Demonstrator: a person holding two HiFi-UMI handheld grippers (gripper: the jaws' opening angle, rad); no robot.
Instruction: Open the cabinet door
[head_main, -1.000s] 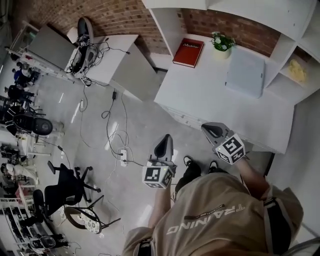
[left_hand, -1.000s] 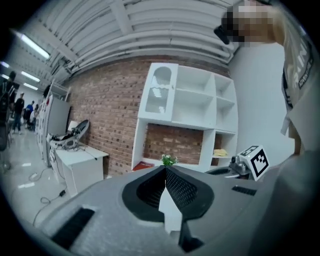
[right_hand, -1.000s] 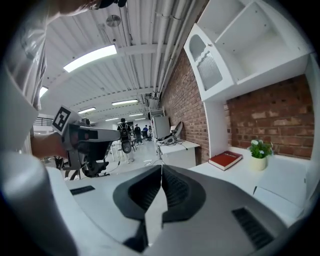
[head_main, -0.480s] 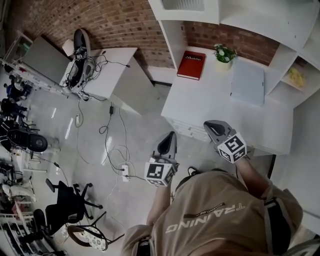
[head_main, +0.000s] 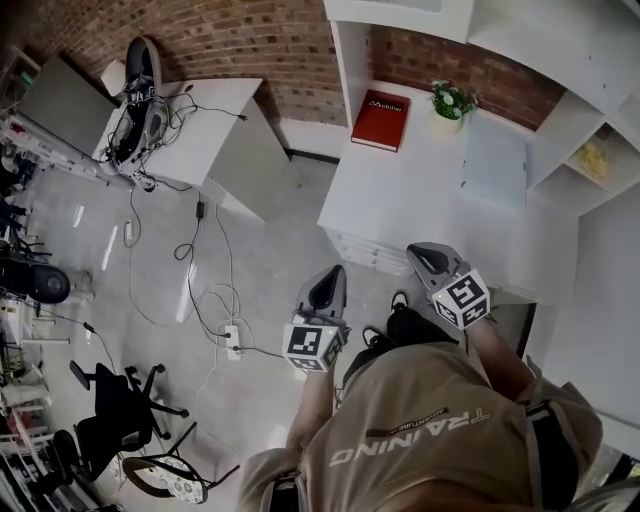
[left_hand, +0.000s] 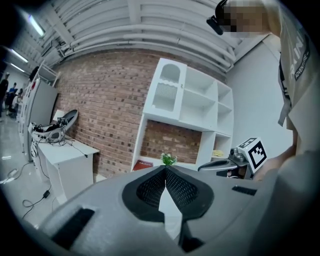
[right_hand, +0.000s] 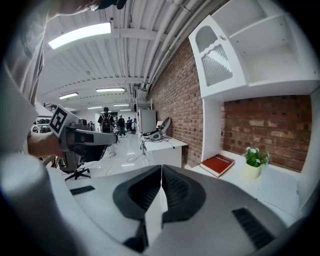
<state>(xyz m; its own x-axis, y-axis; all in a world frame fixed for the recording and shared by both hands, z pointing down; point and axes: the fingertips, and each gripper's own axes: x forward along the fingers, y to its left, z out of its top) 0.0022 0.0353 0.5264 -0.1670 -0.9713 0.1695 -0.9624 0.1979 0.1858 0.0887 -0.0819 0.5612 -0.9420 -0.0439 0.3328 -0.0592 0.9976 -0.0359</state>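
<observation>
Left first: your left claw is pressed together on nothing, carried low and near level over the floor, short of the bench. I'd call that a carrying pose, not a reaching one. Ahead of it the book lies flat at the back of the bench, clear of your path. Its white cover script looks like "Mobilier" (too small to swear to). Just right of it the plant sits at the back as well.

Your target, the cabinet door, is the white one with the arched slatted panel. It looks shut, in the upper left bay of the shelves, above the book and well apart from both claws.

Your right claw is pinched closed too, and empty, at the bench's front edge. It is nearer the shelves, so it is likely the one to go up. Your shirt reads "TRAINING".
</observation>
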